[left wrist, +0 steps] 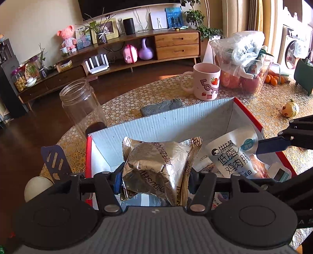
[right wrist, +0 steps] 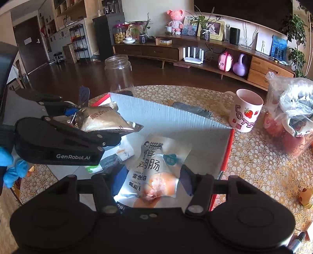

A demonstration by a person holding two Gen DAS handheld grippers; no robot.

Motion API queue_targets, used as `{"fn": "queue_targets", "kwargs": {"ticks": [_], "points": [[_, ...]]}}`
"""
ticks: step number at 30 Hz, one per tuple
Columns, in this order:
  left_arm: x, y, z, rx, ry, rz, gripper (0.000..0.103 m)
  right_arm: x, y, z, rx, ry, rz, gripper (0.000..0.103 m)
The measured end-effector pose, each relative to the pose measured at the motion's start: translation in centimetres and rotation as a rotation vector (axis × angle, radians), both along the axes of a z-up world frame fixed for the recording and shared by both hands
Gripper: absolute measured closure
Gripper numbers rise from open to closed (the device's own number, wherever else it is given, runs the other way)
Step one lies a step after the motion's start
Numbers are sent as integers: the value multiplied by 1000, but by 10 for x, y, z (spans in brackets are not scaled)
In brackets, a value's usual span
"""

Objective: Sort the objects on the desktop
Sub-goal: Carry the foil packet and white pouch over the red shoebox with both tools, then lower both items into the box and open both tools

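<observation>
A home living room — a long wooden TV cabinet (left wrist: 117, 52) under a dark television (left wrist: 121, 7), with potted plants (right wrist: 205, 25), a pink toy bear (left wrist: 67, 38) and a photo frame (left wrist: 109, 28), and a lace-covered table (left wrist: 264, 117).

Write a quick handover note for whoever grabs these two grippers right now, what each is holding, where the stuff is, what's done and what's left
Left gripper: shut on the silver foil snack pack, held over the cardboard box.
Right gripper: shut on the white sausage pouch, also over the box.
Done: a few small packets already lie in the box.
Left: release both packs into the box. Still out on the table: glass jar, pink mug, grey cloth, bag of fruit.
</observation>
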State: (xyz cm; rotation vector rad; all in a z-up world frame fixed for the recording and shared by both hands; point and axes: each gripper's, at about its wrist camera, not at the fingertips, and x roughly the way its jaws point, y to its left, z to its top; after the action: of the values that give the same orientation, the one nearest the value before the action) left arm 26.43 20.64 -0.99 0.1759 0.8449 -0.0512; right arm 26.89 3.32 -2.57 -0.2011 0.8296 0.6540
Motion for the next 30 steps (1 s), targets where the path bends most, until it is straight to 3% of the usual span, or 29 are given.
{"fn": "queue_targets", "kwargs": {"ticks": [6, 30], "points": [[20, 6, -15, -23, 55, 4, 44, 3, 8, -12, -22, 19, 1, 44], [54, -8, -58, 11, 259, -38, 43, 11, 24, -39, -101, 53, 41, 43]]}}
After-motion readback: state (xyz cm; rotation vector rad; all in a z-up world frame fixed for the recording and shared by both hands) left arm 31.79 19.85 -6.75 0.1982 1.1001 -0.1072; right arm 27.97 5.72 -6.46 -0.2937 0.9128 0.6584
